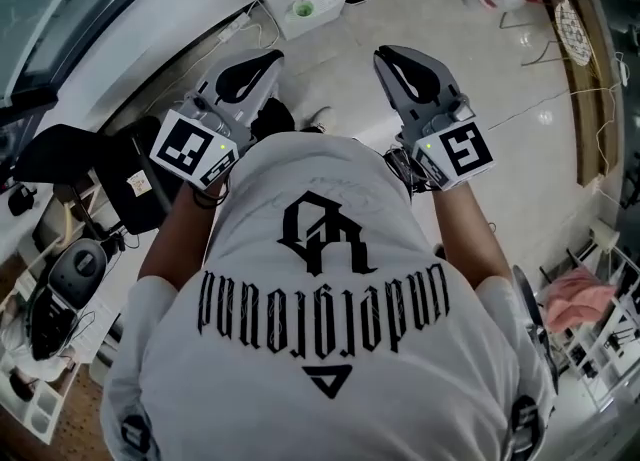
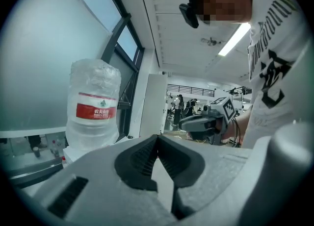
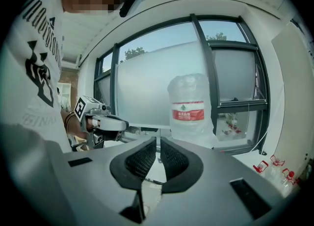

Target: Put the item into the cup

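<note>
We are holding the left gripper (image 1: 268, 57) and right gripper (image 1: 386, 54) up before our chest, each one's jaws pressed together on nothing, apparently waiting, as no item or cup is showing anywhere.

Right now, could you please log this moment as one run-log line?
left gripper: shut, empty | right gripper: shut, empty | cup, item: not in view | water bottle: by window
</note>
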`<action>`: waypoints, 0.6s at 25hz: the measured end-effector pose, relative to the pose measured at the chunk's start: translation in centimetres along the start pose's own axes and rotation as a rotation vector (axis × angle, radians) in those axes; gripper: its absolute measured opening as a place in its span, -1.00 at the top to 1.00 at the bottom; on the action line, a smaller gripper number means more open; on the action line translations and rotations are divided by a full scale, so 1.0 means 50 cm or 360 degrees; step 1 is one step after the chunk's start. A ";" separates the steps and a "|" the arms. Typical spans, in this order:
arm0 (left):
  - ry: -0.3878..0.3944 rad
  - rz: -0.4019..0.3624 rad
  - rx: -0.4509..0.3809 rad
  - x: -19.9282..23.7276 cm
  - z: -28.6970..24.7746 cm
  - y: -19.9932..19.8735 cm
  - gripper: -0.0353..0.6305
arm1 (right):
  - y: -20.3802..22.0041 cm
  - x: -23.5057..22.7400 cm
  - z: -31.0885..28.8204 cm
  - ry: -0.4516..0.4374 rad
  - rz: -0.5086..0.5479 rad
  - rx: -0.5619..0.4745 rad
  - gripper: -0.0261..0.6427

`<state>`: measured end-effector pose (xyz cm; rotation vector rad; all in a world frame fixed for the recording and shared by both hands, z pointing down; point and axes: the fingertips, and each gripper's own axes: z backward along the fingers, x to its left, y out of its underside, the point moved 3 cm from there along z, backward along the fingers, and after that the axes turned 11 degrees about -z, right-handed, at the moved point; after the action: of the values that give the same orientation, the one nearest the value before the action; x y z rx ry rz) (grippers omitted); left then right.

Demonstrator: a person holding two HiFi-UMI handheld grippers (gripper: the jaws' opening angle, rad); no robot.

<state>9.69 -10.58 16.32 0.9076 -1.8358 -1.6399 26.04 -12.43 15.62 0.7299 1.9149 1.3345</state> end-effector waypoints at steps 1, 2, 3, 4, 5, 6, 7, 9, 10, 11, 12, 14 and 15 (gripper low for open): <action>-0.0004 0.0003 -0.0016 0.000 0.001 -0.019 0.85 | -0.013 -0.001 0.007 0.0005 -0.0007 -0.0013 0.82; -0.0008 0.0008 -0.0033 0.000 0.002 -0.037 0.85 | -0.025 -0.002 0.014 0.0011 -0.0013 -0.0029 0.82; -0.0014 0.0012 -0.0048 0.001 0.004 -0.051 0.85 | -0.034 -0.004 0.020 0.0019 -0.0015 -0.0045 0.82; -0.0021 0.0012 -0.0058 0.002 0.005 -0.061 0.85 | -0.041 -0.005 0.025 0.0025 -0.0017 -0.0059 0.82; -0.0029 0.0008 -0.0063 0.003 0.007 -0.068 0.85 | -0.045 -0.006 0.029 0.0029 -0.0020 -0.0071 0.82; -0.0037 0.0004 -0.0063 0.004 0.009 -0.072 0.85 | -0.047 -0.006 0.031 0.0031 -0.0024 -0.0081 0.82; -0.0043 0.0001 -0.0062 0.004 0.012 -0.075 0.85 | -0.049 -0.006 0.034 0.0030 -0.0029 -0.0088 0.82; -0.0057 -0.0003 -0.0056 0.002 0.016 -0.080 0.85 | -0.054 -0.006 0.040 0.0025 -0.0035 -0.0100 0.82; -0.0065 -0.0003 -0.0053 0.000 0.017 -0.082 0.85 | -0.057 -0.008 0.044 0.0023 -0.0037 -0.0105 0.82; -0.0072 -0.0001 -0.0049 -0.001 0.017 -0.084 0.85 | -0.060 -0.010 0.046 0.0019 -0.0041 -0.0110 0.82; -0.0078 0.0003 -0.0046 -0.002 0.018 -0.086 0.85 | -0.064 -0.013 0.048 0.0015 -0.0046 -0.0115 0.82; -0.0084 0.0011 -0.0040 -0.003 0.018 -0.090 0.85 | -0.070 -0.018 0.048 0.0002 -0.0057 -0.0120 0.82; -0.0085 0.0012 -0.0038 -0.002 0.019 -0.090 0.85 | -0.072 -0.019 0.046 -0.0007 -0.0060 -0.0120 0.82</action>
<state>9.69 -10.12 11.73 0.8532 -1.8485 -1.6929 28.19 -13.01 11.88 0.6556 1.8555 1.3731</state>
